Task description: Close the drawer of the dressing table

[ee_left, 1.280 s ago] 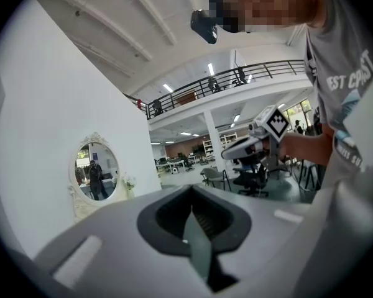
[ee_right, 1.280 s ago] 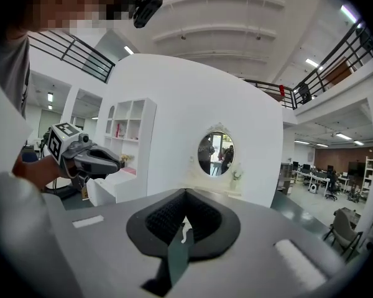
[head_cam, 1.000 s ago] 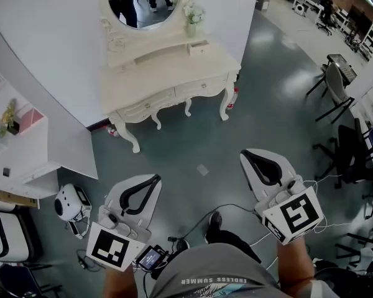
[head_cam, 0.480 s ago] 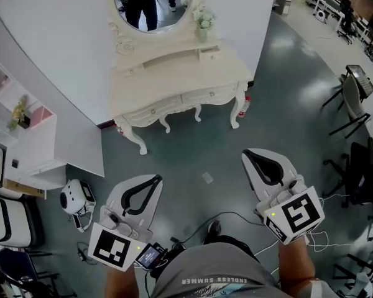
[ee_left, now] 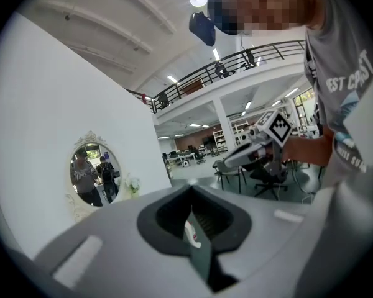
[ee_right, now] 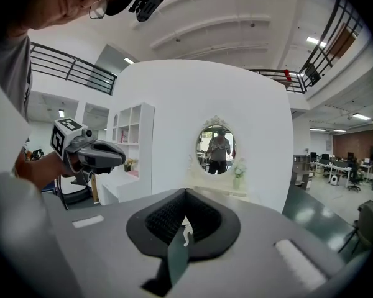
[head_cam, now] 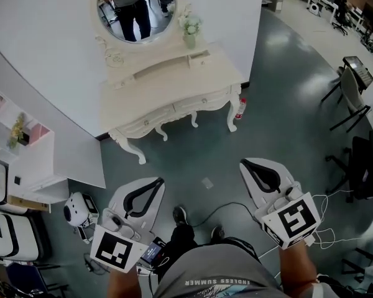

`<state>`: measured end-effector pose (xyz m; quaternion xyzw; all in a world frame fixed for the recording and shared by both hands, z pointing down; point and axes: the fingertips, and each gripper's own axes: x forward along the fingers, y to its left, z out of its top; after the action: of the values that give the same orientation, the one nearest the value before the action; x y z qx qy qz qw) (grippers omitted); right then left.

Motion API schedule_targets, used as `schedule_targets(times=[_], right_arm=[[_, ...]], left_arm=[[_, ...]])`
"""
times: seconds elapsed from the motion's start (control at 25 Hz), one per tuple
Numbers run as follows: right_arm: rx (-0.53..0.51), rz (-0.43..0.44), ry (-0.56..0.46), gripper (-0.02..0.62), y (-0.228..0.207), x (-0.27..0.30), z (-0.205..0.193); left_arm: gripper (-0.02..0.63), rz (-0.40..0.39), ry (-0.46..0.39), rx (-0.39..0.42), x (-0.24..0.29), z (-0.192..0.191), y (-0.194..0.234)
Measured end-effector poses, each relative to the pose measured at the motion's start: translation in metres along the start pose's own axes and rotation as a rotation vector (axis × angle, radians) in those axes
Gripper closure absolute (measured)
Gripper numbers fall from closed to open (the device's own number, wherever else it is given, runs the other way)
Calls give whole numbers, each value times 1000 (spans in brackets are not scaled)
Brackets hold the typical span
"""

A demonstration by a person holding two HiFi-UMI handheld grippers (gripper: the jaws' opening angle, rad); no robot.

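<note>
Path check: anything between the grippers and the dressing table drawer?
Nothing visible blocks it. Open floor lies between the left gripper, the right gripper and the dressing table; only a flat scrap lies there. A bottle stands at the table's corner, off the path.

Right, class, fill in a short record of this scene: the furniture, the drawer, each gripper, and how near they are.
Furniture: white dressing table, oval mirror, vase of flowers on top
Drawer: small upper drawer sticks out, not yet closed
Left gripper: jaws together, empty
Right gripper: jaws together, empty
Gap: both grippers well short of the table
</note>
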<state>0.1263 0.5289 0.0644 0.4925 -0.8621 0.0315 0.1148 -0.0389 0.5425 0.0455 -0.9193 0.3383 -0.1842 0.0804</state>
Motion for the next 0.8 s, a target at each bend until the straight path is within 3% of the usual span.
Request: schedule_targets(times=[0.24, 0.8], right_arm=[[4, -133, 43, 595, -31, 11, -9], [43, -368, 74, 595, -89, 107, 30]], left_arm=[[604, -106, -74, 8, 51, -1, 28], [604, -276, -156, 38, 163, 5, 169]])
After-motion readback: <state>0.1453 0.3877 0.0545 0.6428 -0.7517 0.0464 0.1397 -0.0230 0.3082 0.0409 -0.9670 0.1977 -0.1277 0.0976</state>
